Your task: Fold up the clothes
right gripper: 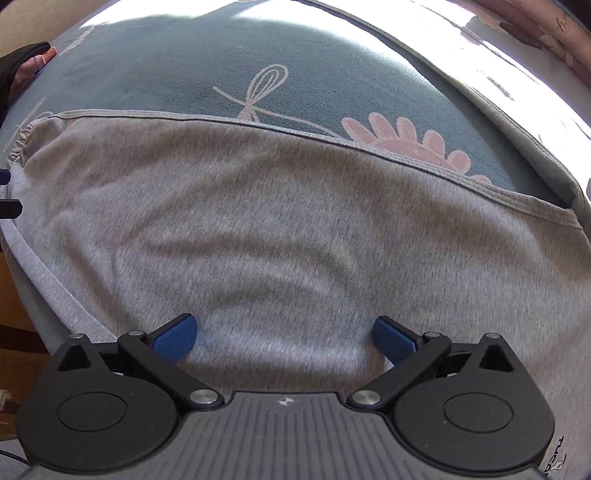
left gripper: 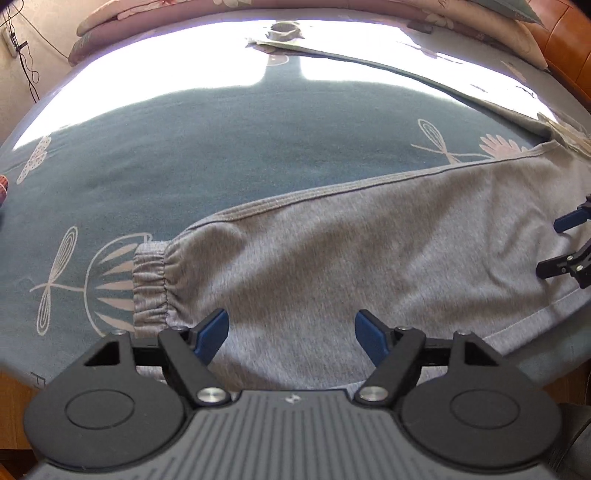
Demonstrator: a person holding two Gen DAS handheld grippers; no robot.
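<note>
Grey sweatpants lie spread on a teal flower-print bed sheet [left gripper: 184,155]. One leg [left gripper: 351,251] runs across the near part of the bed, and its elastic cuff [left gripper: 149,291] lies at the left. The other leg [left gripper: 406,70] stretches away into the sunlit far part. My left gripper [left gripper: 291,325] hovers open over the near leg just right of the cuff, nothing between its blue pads. My right gripper [right gripper: 284,328] is open above the same leg [right gripper: 277,229] further up, its jaws wide and empty. Each gripper shows at the edge of the other's view: right gripper [left gripper: 550,245], left gripper [right gripper: 9,192].
Pink floral bedding [left gripper: 184,14] is piled along the far edge of the bed, with an orange headboard [left gripper: 565,48] at the right. Cables and a power strip [left gripper: 11,40] hang on the left wall. A hand in a black sleeve [right gripper: 22,62] shows at the upper left.
</note>
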